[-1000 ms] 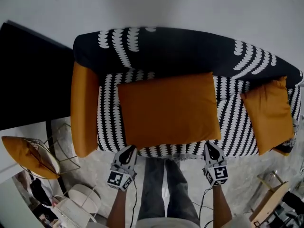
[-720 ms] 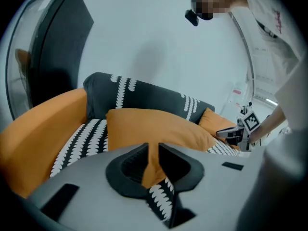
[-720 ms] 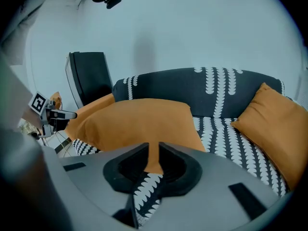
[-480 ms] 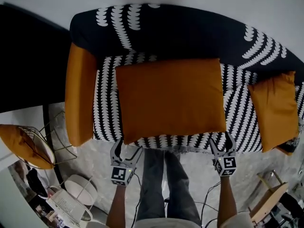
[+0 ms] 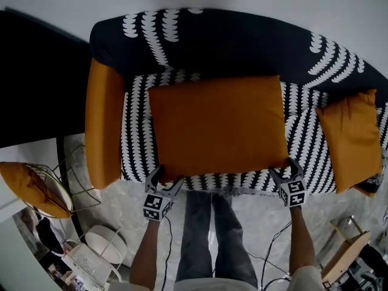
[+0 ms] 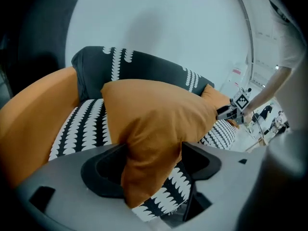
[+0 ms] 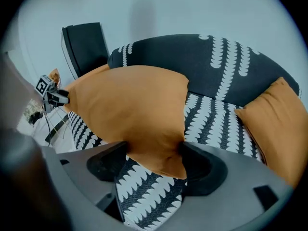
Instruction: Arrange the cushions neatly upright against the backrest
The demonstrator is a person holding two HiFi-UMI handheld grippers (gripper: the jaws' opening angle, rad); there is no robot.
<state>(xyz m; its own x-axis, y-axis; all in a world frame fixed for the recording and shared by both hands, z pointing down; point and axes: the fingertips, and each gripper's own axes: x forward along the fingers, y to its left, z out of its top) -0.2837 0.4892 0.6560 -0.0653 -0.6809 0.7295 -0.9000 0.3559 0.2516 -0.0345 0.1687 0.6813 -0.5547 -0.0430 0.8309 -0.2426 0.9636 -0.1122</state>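
Large orange cushion, rectangular, smooth, lying flat on black-and-white sofa seat

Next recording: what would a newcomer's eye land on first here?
The large orange cushion lies flat across the middle of the black-and-white patterned sofa. The left gripper and right gripper sit at its two near corners, their jaws having just been opening, each with a corner of the cushion between them. A smaller orange cushion sits at the seat's right end.
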